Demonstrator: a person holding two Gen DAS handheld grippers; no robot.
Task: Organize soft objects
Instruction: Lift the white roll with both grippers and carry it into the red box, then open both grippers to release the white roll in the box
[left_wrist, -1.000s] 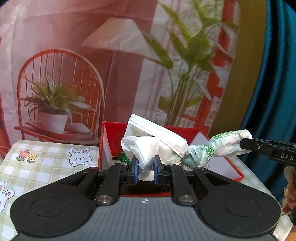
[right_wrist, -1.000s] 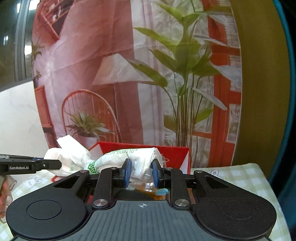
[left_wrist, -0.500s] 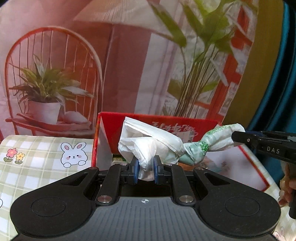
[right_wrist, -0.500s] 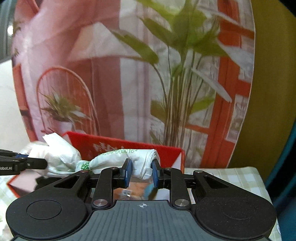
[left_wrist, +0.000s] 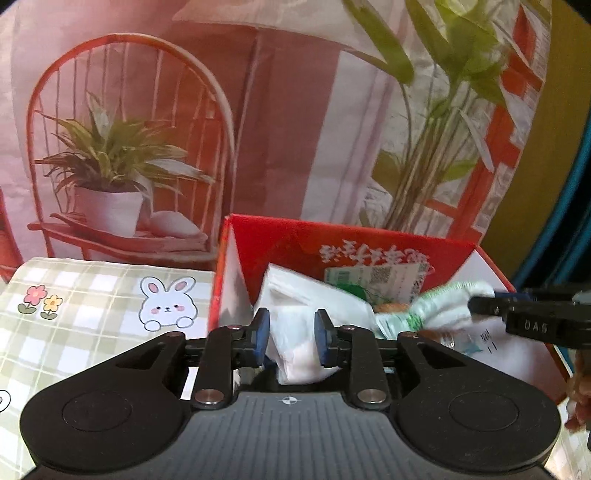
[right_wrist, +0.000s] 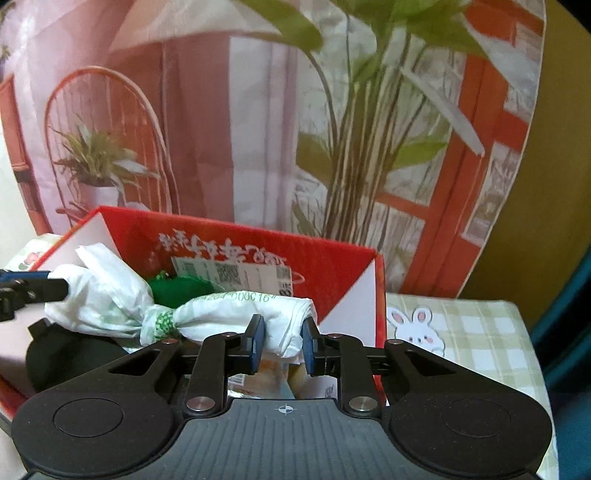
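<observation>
A white plastic bag (left_wrist: 303, 332) with green print, knotted in the middle, hangs low over the open red cardboard box (left_wrist: 295, 240). My left gripper (left_wrist: 290, 334) has its jaws opening: one end of the bag still sits between the blue pads, with a gap at the left pad. In the right wrist view my right gripper (right_wrist: 281, 343) is shut on the other end of the bag (right_wrist: 229, 314), just inside the box (right_wrist: 240, 236). The right gripper's black finger (left_wrist: 517, 314) shows at the right edge, and the left gripper's finger (right_wrist: 37, 288) at the left.
Inside the box lie a green soft item (right_wrist: 177, 290), a printed label (right_wrist: 229, 273) and snack packets. The box stands on a checked tablecloth with bunny prints (left_wrist: 168, 302). A printed backdrop (left_wrist: 258, 110) hangs right behind. A hand (left_wrist: 580, 398) shows at the right edge.
Both grippers have sunk with the bag toward the inside of the box. The left gripper's pads have spread apart from the bag end. The right gripper keeps its grip.
</observation>
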